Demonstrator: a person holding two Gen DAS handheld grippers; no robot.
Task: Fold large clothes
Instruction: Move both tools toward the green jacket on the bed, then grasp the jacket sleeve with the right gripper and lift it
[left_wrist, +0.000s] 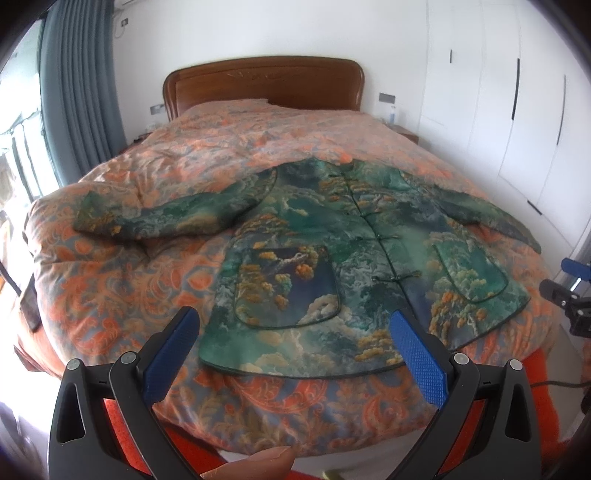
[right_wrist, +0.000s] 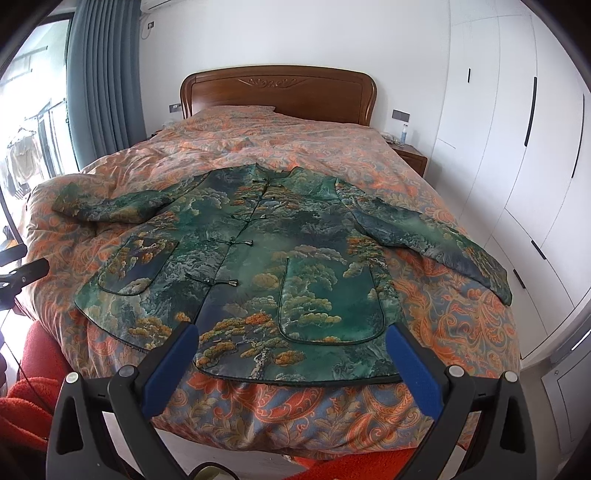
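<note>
Green brocade: a jacket (right_wrist: 258, 251) printed with pines and clouds lies face up and spread flat on the bed (right_wrist: 461, 314); collar toward the headboard (right_wrist: 277, 88), hem near the foot edge; front closed with knotted frog fastenings
Sleeves: both stretched out sideways; one reaches toward the curtain (right_wrist: 107, 74) side, the other toward the white wardrobe (right_wrist: 517, 147)
Pockets: two rounded patch pockets, one on each front panel, piped in dark trim
Quilt: orange and grey paisley cover (left_wrist: 129, 288) under the whole garment
Left gripper (left_wrist: 295, 332): jaws spread wide, blue pads apart, nothing between them; it hangs above the foot of the bed, over the hem below one pocket; a fingertip (left_wrist: 266, 461) shows at the bottom edge
Right gripper (right_wrist: 291, 343): jaws equally wide, empty; poised over the hem beneath the other pocket, not touching the cloth as far as can be seen
Nightstand: a small bottle (right_wrist: 404, 133) stands beside the headboard
</note>
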